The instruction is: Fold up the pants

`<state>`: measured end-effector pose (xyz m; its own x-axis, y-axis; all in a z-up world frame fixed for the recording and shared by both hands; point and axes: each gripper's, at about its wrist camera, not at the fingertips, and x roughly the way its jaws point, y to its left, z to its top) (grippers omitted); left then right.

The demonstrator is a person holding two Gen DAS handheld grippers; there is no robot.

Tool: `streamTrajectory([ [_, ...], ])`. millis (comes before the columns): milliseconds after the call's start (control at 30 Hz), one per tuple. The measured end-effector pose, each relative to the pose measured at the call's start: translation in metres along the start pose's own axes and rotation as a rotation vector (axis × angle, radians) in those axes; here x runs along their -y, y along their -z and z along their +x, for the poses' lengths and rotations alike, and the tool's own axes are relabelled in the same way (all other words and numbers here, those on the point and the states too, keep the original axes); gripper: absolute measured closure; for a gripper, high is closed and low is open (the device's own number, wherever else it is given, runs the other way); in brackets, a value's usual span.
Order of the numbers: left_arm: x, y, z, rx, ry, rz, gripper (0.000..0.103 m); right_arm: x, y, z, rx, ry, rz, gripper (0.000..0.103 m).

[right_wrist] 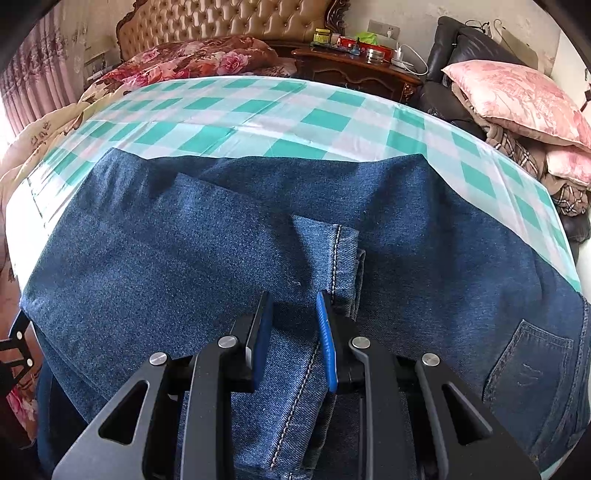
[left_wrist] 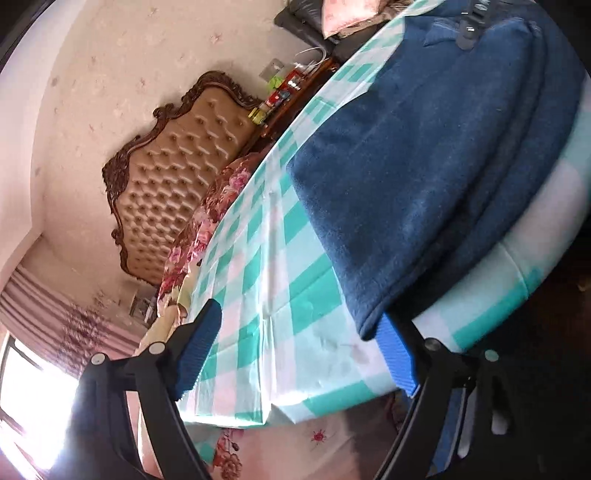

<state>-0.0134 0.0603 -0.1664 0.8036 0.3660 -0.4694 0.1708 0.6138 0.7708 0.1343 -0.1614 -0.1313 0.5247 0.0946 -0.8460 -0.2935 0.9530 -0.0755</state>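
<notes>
Right claw [right_wrist: 293, 343]: narrow, blue pads clamped on a bunched strip of pants [right_wrist: 184, 266] with a stitched seam running up between them; angled steeply down onto the cloth. Hem end with double stitching standing just beyond the right pad [right_wrist: 327, 350].

Left claw [left_wrist: 295, 347]: wide apart, nothing between the pads. Right-hand pad [left_wrist: 397, 362] just at the near corner of the folded denim, touching or a hair off, cannot tell which. Left-hand pad [left_wrist: 201, 343] over bare checked cloth, well clear of the denim.

Pants: blue denim, spread flat across the surface, legs doubled over one another in layers; back pocket [right_wrist: 532, 362] showing at the right in the right-wrist view. Folded edge lying straight along the far side, checks visible beyond it.

Surface [right_wrist: 258, 110]: covered with a teal-and-white checked cloth, creased in fold lines, edge hanging over at the near corner in the left-wrist view.

Beyond the surface: bed with tufted tan headboard [right_wrist: 229, 22] in a carved dark frame; floral quilt [right_wrist: 192, 59] heaped on it. Dark wooden nightstand [right_wrist: 354, 70] with small jars and boxes. Black leather chair [right_wrist: 465, 48] piled with a pink pillow [right_wrist: 517, 96] and plaid blankets. Pink striped curtain [left_wrist: 55, 310] beside a bright window.
</notes>
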Motion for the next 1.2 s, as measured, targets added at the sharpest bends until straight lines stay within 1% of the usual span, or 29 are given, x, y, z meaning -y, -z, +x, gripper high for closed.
streamTrajectory([
  [33,-0.002,0.003,-0.008,0.01,0.018,-0.002,0.022,0.0,0.0,0.0,-0.001,-0.001,0.0,0.081],
  [100,-0.012,0.011,-0.015,-0.032,0.048,-0.042,0.022,0.0,-0.001,0.001,0.0,0.0,0.002,0.081],
  [167,-0.034,0.021,-0.021,-0.057,0.089,-0.133,0.022,0.0,-0.001,0.001,-0.003,0.0,0.006,0.081],
  [233,-0.067,0.018,-0.019,-0.067,0.141,-0.278,0.025,-0.001,-0.001,0.001,0.0,0.003,0.009,0.081],
  [267,-0.08,0.012,-0.015,-0.056,0.168,-0.335,0.032,-0.001,0.0,0.001,0.002,0.006,0.008,0.081],
  [300,-0.098,-0.002,-0.004,-0.031,0.223,-0.415,0.035,-0.002,0.0,0.0,0.003,0.01,0.006,0.081],
  [333,-0.107,-0.013,0.006,-0.019,0.261,-0.46,0.041,-0.002,0.0,0.001,0.003,0.01,0.006,0.081],
  [367,-0.115,-0.027,0.019,0.002,0.322,-0.513,0.051,-0.002,0.0,0.001,0.001,0.01,0.007,0.081],
  [400,-0.123,-0.046,0.042,0.037,0.433,-0.587,0.057,-0.002,-0.001,0.001,-0.001,0.009,0.008,0.081],
  [467,-0.121,-0.07,0.079,0.038,0.535,-0.638,0.076,-0.002,-0.001,0.001,-0.002,0.009,0.008,0.081],
  [500,-0.119,-0.079,0.101,0.019,0.573,-0.639,0.08,-0.001,-0.001,0.001,-0.001,0.007,0.008,0.081],
  [533,-0.112,-0.089,0.131,-0.017,0.639,-0.632,0.084,-0.001,-0.001,0.001,-0.001,0.003,0.01,0.081],
  [567,-0.106,-0.093,0.146,-0.046,0.657,-0.62,0.084,0.0,0.0,0.001,-0.001,0.001,0.012,0.081],
  [600,-0.099,-0.095,0.162,-0.087,0.631,-0.593,0.084,0.0,0.0,0.001,0.0,-0.001,0.012,0.081],
  [633,-0.095,-0.093,0.178,-0.135,0.578,-0.578,0.084,0.0,0.0,0.001,0.0,-0.001,0.011,0.081],
  [700,-0.103,-0.086,0.192,-0.187,0.52,-0.638,0.085,0.0,0.0,0.001,0.001,0.0,0.012,0.081],
  [733,-0.112,-0.08,0.188,-0.171,0.537,-0.7,0.085,0.0,0.0,0.001,0.002,-0.003,0.013,0.081],
  [767,-0.118,-0.078,0.178,-0.13,0.583,-0.742,0.085,0.001,0.0,0.0,0.004,-0.003,0.015,0.081],
  [800,-0.121,-0.078,0.169,-0.101,0.609,-0.753,0.085,0.0,0.0,0.0,0.007,-0.003,0.017,0.081],
  [867,-0.115,-0.081,0.143,-0.038,0.653,-0.725,0.085,-0.001,0.0,0.0,0.009,0.003,0.014,0.08],
  [900,-0.106,-0.083,0.132,-0.021,0.718,-0.712,0.085,-0.002,0.0,0.0,0.009,0.007,0.012,0.08],
  [933,-0.1,-0.088,0.131,-0.017,0.753,-0.698,0.082,-0.002,0.0,0.0,0.008,0.007,0.012,0.08],
  [967,-0.092,-0.088,0.13,-0.03,0.755,-0.675,0.081,-0.002,0.0,0.0,0.006,0.006,0.012,0.08],
  [1000,-0.084,-0.088,0.133,-0.073,0.71,-0.648,0.081,-0.001,0.0,0.0,0.003,0.002,0.013,0.08],
  [1033,-0.08,-0.082,0.144,-0.147,0.599,-0.654,0.081,-0.001,-0.001,0.0,0.0,-0.001,0.014,0.08],
  [1100,-0.092,-0.067,0.151,-0.22,0.51,-0.762,0.056,-0.001,-0.002,0.0,-0.005,-0.001,0.015,0.08],
  [1133,-0.103,-0.058,0.149,-0.241,0.461,-0.815,0.058,-0.001,-0.002,0.0,-0.006,0.0,0.013,0.08],
  [1167,-0.11,-0.052,0.142,-0.237,0.434,-0.833,0.058,-0.001,-0.002,0.0,-0.006,0.001,0.013,0.08],
  [1200,-0.118,-0.045,0.131,-0.213,0.439,-0.857,0.058,-0.001,-0.002,0.0,-0.006,0.001,0.014,0.079],
])
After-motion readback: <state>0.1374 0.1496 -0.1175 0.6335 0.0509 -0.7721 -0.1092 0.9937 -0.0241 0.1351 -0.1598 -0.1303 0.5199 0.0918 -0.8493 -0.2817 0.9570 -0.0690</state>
